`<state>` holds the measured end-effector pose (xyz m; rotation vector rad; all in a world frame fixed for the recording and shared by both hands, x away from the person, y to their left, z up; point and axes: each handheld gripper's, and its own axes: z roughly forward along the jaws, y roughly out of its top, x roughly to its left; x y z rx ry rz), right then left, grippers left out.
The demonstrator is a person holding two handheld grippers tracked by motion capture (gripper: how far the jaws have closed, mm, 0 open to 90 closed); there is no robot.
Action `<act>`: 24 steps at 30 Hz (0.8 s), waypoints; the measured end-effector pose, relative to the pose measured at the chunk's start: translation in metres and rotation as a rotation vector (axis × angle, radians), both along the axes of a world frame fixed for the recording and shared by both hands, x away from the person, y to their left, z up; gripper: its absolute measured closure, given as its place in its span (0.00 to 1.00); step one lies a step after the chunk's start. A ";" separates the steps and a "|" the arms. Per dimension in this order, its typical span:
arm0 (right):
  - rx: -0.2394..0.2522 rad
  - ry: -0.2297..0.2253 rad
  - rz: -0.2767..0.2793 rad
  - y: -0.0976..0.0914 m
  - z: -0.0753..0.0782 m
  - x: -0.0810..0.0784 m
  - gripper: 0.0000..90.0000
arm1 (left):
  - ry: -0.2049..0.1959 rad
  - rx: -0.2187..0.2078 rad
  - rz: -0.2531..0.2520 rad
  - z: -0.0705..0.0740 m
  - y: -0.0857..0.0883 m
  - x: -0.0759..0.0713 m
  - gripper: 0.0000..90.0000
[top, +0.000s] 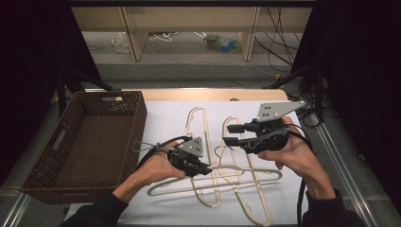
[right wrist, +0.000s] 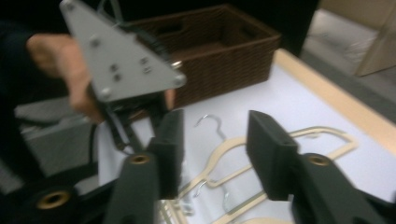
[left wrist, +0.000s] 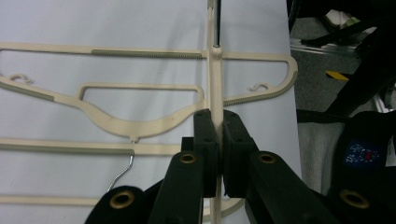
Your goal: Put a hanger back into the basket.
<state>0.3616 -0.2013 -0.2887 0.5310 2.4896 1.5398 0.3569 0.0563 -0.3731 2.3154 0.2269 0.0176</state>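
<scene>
1. A snag is judged likely: the hangers (top: 222, 177) lie crossed and interlocked on the white sheet (top: 161, 123), so lifting the gripped one could drag the others along by their hooks or bars.
2. A slip is also possible, since only a thin bar is pinched and a long hanger could swing or twist out.
3. The basket (top: 85, 142) stands to the left, well apart from the pile; the hanger's length could catch on its rim.
4. The left gripper (left wrist: 218, 154) is clamped on a hanger's thin bar, which runs between the pads.
5. The right gripper (right wrist: 212, 154) is held above the pile with jaws apart and nothing between them.
</scene>
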 end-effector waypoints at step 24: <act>0.038 0.031 -0.179 -0.056 -0.024 -0.044 0.47 | -0.064 0.002 0.261 0.091 0.063 -0.004 0.96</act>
